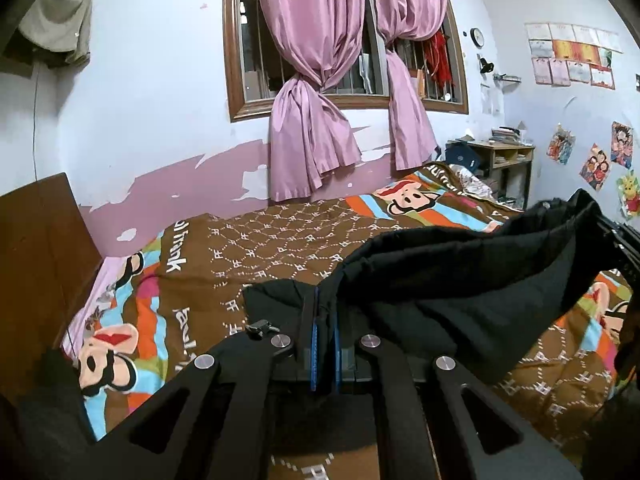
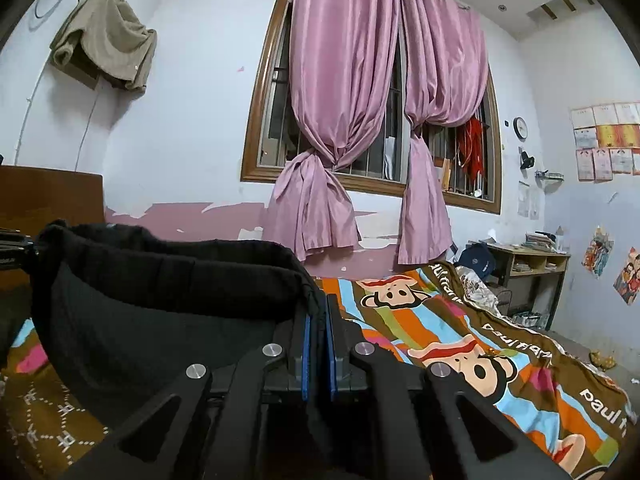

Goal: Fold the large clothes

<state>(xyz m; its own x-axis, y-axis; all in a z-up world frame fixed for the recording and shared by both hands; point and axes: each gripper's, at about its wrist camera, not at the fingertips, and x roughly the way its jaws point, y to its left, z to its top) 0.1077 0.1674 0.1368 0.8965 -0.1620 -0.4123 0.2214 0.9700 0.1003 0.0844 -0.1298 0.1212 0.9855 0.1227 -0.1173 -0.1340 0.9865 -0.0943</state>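
Observation:
A black garment (image 1: pixel 460 276) hangs stretched between my two grippers above the bed. My left gripper (image 1: pixel 325 300) is shut on one edge of it; the cloth runs right to the right gripper (image 1: pixel 624 248) at the frame's right edge. In the right wrist view my right gripper (image 2: pixel 318 304) is shut on the other edge of the black garment (image 2: pixel 160 292), which sags leftward to the left gripper (image 2: pixel 16 248). The blue pads (image 2: pixel 306 356) pinch the cloth.
The bed carries a brown, striped cartoon-monkey quilt (image 1: pixel 280 248). A wooden headboard (image 1: pixel 36 248) stands at the left. Pink knotted curtains (image 2: pixel 340 140) hang at the barred window. A wooden shelf (image 2: pixel 528 272) with clutter stands at the bed's far right corner.

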